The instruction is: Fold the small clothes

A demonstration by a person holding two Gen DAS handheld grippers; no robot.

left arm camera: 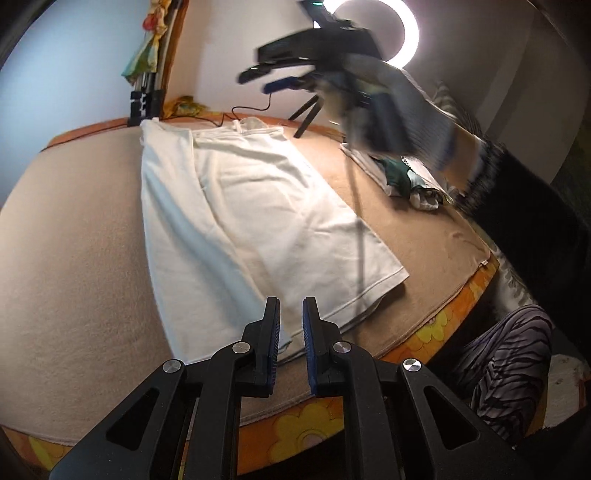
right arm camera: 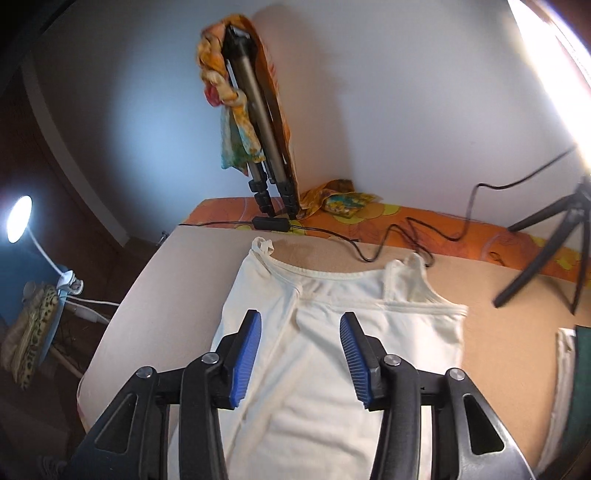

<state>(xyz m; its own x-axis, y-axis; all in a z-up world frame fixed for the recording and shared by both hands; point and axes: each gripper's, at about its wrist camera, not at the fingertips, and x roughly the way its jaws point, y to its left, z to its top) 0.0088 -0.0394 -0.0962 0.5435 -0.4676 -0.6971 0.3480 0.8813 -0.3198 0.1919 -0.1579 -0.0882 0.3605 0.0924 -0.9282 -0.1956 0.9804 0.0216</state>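
A cream tank top (left arm camera: 243, 206) lies flat on the beige blanket (left arm camera: 74, 240), its left side folded over the middle. My left gripper (left arm camera: 291, 306) hovers just above the hem end, jaws a narrow gap apart and holding nothing. In the right wrist view the top (right arm camera: 332, 332) shows its neckline and straps at the far end. My right gripper (right arm camera: 300, 321) is open and empty above the top's chest area. The right gripper also shows blurred in the left wrist view (left arm camera: 269, 79), high above the far end.
A ring light (left arm camera: 384, 26) and black tripod legs (right arm camera: 546, 251) stand at the far right. A folded tripod (right arm camera: 258, 140) with a colourful cloth leans on the wall. A black cable (right arm camera: 406, 229) runs along the far edge. A pile of clothes (left arm camera: 410, 177) lies on the right.
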